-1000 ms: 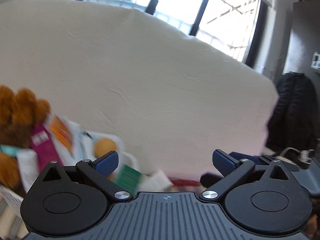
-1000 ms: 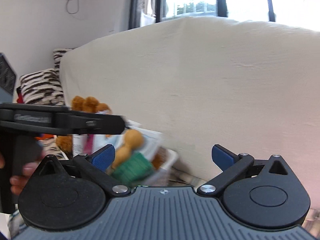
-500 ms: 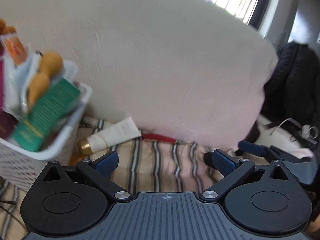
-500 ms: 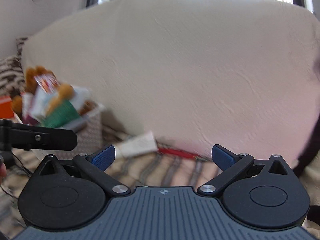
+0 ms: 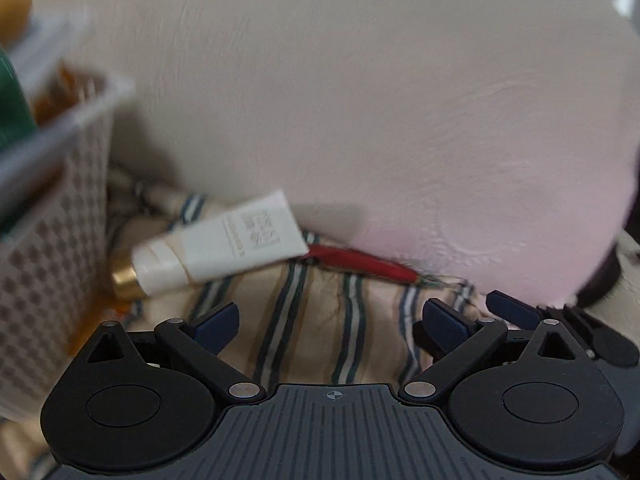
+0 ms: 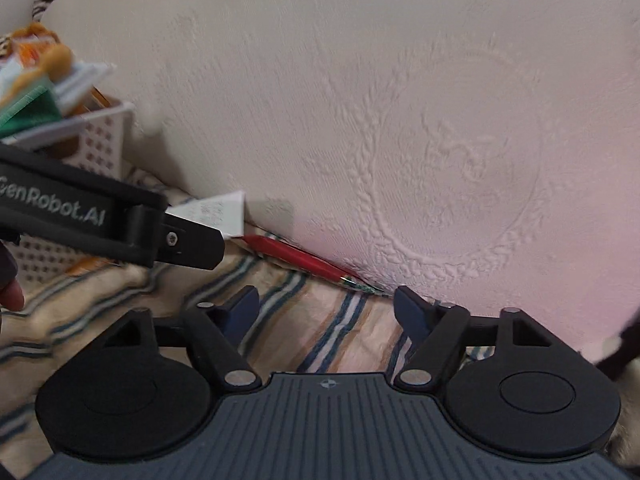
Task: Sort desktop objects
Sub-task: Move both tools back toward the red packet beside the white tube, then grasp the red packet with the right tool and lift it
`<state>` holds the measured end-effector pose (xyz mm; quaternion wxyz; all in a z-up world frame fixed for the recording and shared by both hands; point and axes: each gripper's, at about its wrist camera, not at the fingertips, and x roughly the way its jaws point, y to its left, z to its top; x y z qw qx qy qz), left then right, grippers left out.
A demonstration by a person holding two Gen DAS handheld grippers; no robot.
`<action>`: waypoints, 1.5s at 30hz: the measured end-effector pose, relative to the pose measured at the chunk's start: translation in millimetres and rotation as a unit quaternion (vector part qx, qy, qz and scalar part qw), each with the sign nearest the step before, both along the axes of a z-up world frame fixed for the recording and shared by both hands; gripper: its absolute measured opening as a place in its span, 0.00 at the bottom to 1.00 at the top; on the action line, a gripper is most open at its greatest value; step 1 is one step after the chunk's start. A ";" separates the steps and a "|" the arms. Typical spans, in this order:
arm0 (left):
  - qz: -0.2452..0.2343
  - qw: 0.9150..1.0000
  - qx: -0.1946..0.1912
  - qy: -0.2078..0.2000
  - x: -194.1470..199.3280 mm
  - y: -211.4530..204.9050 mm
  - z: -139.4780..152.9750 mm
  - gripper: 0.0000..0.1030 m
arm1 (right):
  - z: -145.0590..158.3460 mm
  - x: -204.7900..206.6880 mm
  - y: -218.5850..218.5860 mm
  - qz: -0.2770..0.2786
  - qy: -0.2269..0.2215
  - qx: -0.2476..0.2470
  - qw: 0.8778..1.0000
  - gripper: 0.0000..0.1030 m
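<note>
my right claw (image 6: 326, 312) was closing, nothing between its jaws, the pen (image 6: 298, 258) just ahead. my left claw (image 5: 332, 320) stood apart, empty, near the tube (image 5: 224, 250).

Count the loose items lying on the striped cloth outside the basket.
2: a white tube beside the basket, and a red pen against the cream cushion. Others may be hidden.

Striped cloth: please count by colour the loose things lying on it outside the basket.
White: 1, the tube with a gold cap, beside the basket.
Red: 1, the pen against the cushion.
Total: 2.
</note>
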<state>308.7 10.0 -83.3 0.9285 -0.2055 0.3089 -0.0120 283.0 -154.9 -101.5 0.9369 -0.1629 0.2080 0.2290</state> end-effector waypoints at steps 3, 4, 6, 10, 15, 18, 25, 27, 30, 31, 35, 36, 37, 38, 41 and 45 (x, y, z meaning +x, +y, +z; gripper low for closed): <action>0.008 1.000 -0.014 0.007 23.2 1.2 -11.5 0.96 | -9.9 17.9 -1.7 0.005 -0.007 -0.006 1.000 0.67; 0.010 1.000 -0.015 0.007 30.1 2.0 -15.2 0.96 | -12.4 22.4 -2.3 0.004 -0.009 -0.008 1.000 0.67; 0.017 1.000 -0.015 0.013 40.2 3.4 -23.0 0.94 | -18.7 30.7 -2.9 0.005 -0.008 -0.014 1.000 0.65; 0.029 0.999 -0.039 0.025 54.8 12.5 -37.4 0.93 | -25.8 38.1 -1.4 0.011 -0.025 -0.023 0.999 0.62; 0.041 0.998 -0.042 0.014 55.9 19.3 -40.4 0.93 | -30.4 41.5 8.6 0.023 -0.029 -0.038 0.999 0.39; 0.054 0.998 -0.043 0.015 51.7 23.6 -39.6 0.94 | -31.2 33.8 14.4 0.025 -0.030 -0.055 0.998 0.27; 0.055 0.997 -0.046 0.035 26.4 26.3 -38.4 0.94 | -22.6 -18.0 15.1 0.046 0.023 -0.056 0.997 0.10; 0.042 0.997 -0.059 0.036 13.5 25.6 -36.2 0.92 | -20.3 -39.5 14.3 0.054 0.035 -0.059 0.996 0.08; 0.006 0.997 -0.059 0.040 -11.1 20.9 -33.6 0.87 | -10.4 -66.0 11.2 0.057 0.068 -0.030 0.996 0.05; -0.005 0.997 -0.060 0.041 -24.6 19.4 -35.2 0.87 | -7.0 -76.8 7.5 0.065 0.081 -0.013 0.994 0.05; -0.010 0.997 -0.064 0.046 -59.7 17.2 -31.2 0.88 | -1.6 -122.2 0.0 0.086 0.126 0.017 0.988 0.05; -0.013 0.997 -0.063 0.048 -69.1 17.6 -30.8 0.88 | -1.9 -134.4 -1.2 0.091 0.135 0.022 0.987 0.05; -0.018 0.997 -0.059 0.052 -75.3 15.8 -28.4 0.87 | -1.7 -145.2 -1.4 0.095 0.144 0.025 0.985 0.05; -0.023 0.997 -0.053 0.051 -83.9 15.1 -28.0 0.87 | -4.3 -152.2 -1.2 0.099 0.148 0.026 0.984 0.05; -0.036 0.998 -0.029 0.051 -94.9 12.4 -30.6 0.83 | -11.6 -167.2 4.2 0.106 0.156 0.012 0.982 0.09; -0.032 0.997 -0.016 0.074 -92.6 15.6 -39.3 0.74 | -17.4 -165.4 5.7 0.098 0.156 0.015 0.983 0.29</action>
